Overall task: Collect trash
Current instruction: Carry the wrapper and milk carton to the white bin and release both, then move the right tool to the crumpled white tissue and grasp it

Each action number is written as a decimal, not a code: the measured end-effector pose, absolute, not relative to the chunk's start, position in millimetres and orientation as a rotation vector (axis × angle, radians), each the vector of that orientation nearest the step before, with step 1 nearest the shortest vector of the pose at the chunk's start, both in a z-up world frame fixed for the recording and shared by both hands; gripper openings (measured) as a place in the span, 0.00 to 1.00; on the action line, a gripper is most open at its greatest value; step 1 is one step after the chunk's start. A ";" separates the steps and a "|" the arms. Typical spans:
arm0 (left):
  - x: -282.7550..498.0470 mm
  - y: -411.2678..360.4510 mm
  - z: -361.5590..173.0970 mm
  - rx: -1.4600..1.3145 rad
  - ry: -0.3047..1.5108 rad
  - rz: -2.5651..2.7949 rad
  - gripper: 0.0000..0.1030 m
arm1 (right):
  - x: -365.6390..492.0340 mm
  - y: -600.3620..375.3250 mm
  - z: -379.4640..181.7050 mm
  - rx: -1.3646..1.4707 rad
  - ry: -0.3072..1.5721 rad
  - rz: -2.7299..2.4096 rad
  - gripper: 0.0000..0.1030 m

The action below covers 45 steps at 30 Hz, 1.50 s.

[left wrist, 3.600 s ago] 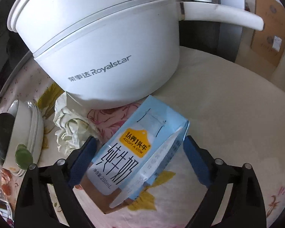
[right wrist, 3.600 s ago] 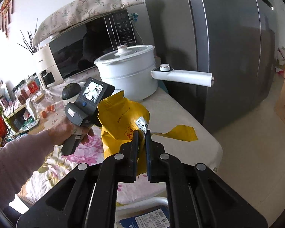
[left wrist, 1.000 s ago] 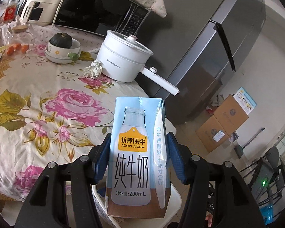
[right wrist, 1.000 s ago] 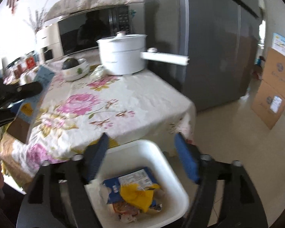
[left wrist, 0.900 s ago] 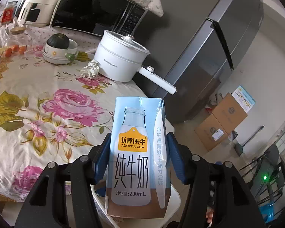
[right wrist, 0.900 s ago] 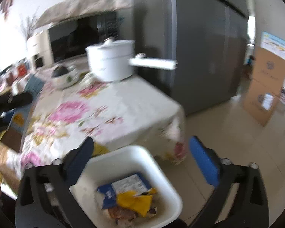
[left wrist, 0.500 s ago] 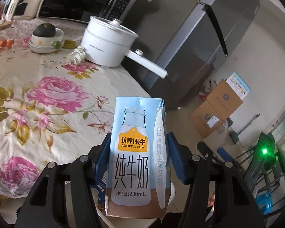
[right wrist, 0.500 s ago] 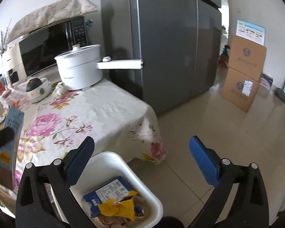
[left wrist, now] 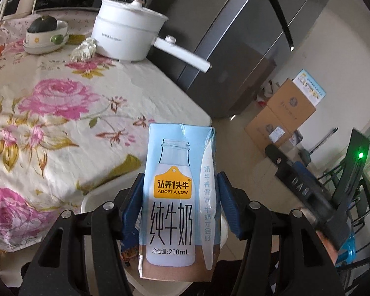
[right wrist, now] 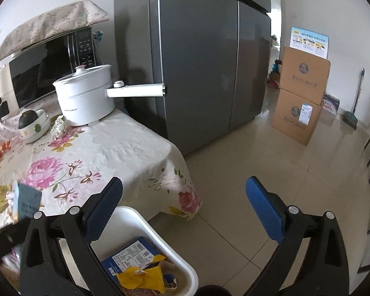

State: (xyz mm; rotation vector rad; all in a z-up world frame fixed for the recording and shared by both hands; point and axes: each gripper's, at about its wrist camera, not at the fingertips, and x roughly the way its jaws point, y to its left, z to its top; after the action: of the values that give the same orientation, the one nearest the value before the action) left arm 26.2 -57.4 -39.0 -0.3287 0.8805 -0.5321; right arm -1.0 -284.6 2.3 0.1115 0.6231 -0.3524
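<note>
One view (right wrist) shows yellow wrapper (right wrist: 140, 277).

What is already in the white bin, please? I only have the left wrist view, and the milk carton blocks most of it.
Observer: The right wrist view shows the white bin holding a blue packet and a crumpled yellow wrapper.
Operator: Is the right gripper carrying anything?
Observer: No. The right gripper has just been opening, with nothing between its pads.
Operator: Where is my milk carton relative to the bin?
Observer: The milk carton, clamped in the left gripper, appears at the picture's left edge, over the tablecloth and not yet above the bin.
</note>
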 end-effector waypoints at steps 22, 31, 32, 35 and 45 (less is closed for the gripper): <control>48.1 31.3 -45.9 -0.392 0.898 -0.240 0.75 | 79.6 -209.1 -15.9 0.027 0.817 -0.122 0.93; 64.7 113.5 -51.2 -0.613 0.903 -0.104 0.77 | 213.6 -93.4 -8.2 -0.018 0.759 -0.007 0.93; 65.7 120.5 -54.3 -0.639 0.914 -0.098 0.77 | 225.0 -86.3 -9.2 0.002 0.747 -0.019 0.93; 67.1 133.3 -60.3 -0.682 0.935 -0.078 0.77 | 269.5 -69.7 -24.6 0.139 0.730 -0.092 0.93; 76.8 151.0 -69.6 -0.724 0.966 -0.070 0.77 | 369.1 -28.2 -77.8 0.308 0.793 -0.127 0.93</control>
State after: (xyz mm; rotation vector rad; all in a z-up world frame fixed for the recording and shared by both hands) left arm 76.8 151.0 -69.6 -0.7239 0.9659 -0.0698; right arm 369.1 -28.2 -77.9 0.3084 0.7931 -0.1274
